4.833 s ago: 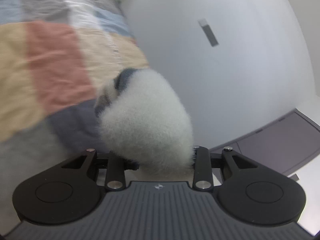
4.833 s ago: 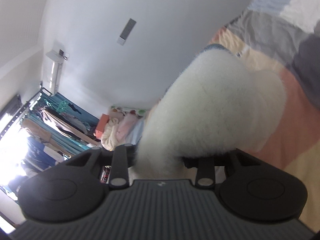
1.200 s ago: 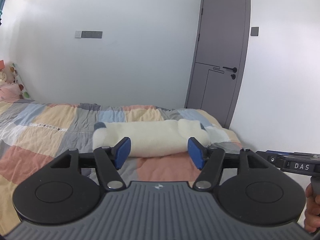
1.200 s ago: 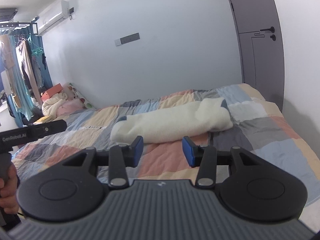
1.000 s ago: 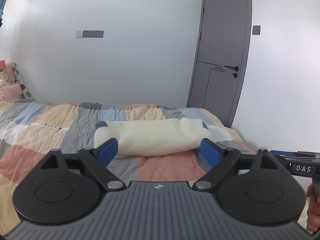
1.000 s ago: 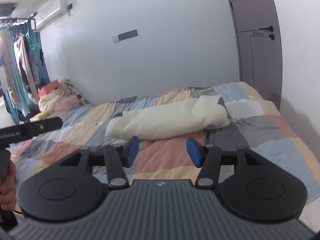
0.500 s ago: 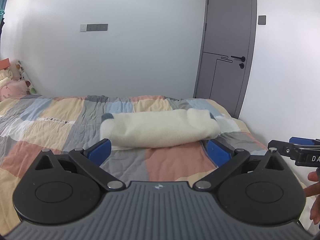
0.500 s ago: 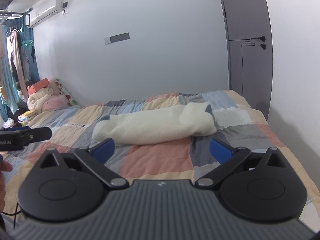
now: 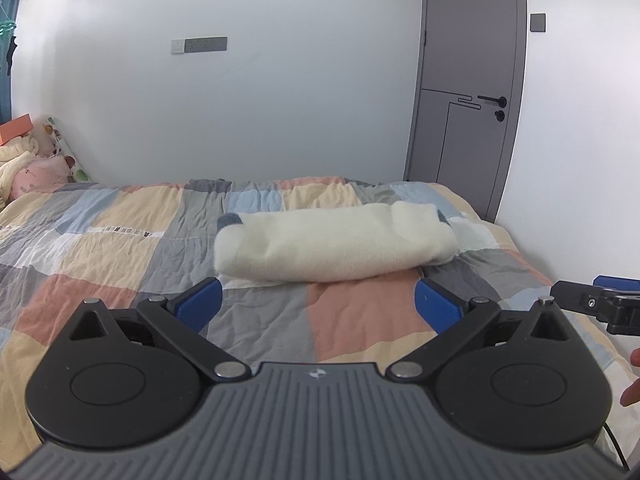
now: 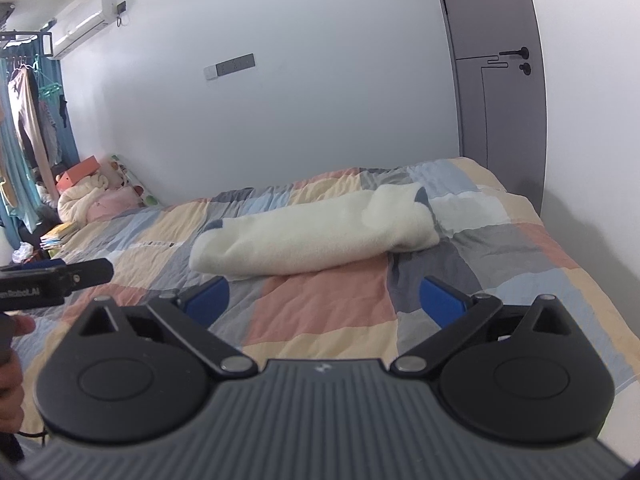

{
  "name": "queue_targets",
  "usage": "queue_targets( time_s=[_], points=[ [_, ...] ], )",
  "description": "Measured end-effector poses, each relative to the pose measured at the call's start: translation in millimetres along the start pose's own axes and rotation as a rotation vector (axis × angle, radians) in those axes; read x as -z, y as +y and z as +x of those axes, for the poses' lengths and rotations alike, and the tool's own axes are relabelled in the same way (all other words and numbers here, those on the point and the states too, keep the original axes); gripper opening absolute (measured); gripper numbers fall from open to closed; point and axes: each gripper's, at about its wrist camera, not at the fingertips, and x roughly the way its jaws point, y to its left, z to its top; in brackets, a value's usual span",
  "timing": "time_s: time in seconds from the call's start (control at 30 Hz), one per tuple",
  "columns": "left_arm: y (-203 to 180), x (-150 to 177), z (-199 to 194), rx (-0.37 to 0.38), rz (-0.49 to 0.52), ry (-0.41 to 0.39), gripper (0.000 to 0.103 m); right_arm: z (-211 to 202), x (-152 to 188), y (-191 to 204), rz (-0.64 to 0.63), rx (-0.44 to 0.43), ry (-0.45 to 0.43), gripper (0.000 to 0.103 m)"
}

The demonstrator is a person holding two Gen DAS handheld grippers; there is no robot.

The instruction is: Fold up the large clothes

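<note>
While the folded fleece [image 9: 336,242] lies on the bed [image 9: 120,240], both claws, having just spread, gape empty.

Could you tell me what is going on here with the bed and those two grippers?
A person is folding a large cream fleece garment on a bed with a patchwork quilt, using a handheld gripper in each hand. The garment lies folded into a long bundle across the quilt, and nothing touches it. The left gripper and the right gripper are both held back from it, empty; their jaws have just been opening and now stand wide. The fold looks finished or paused.
</note>
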Motion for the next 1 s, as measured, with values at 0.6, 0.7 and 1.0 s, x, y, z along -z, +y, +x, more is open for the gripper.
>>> queue_targets(
  time_s=[0.6,0.7,1.0],
  points=[
    [-6.0,3.6,3.6,-0.017,0.014,0.014,0.103,0.7,4.4,-4.3,0.021,0.009,0.016,0.103],
    [-3.5,3.2,3.1,-0.008,0.004,0.012,0.103,0.4,4.9,-4.2,0.023,0.011,0.017,0.103],
    [-1.6,2.2,0.8,-0.001,-0.016,0.011,0.103,0.8,5.2,-4.9,0.022,0.009,0.020,0.103]
  ],
)
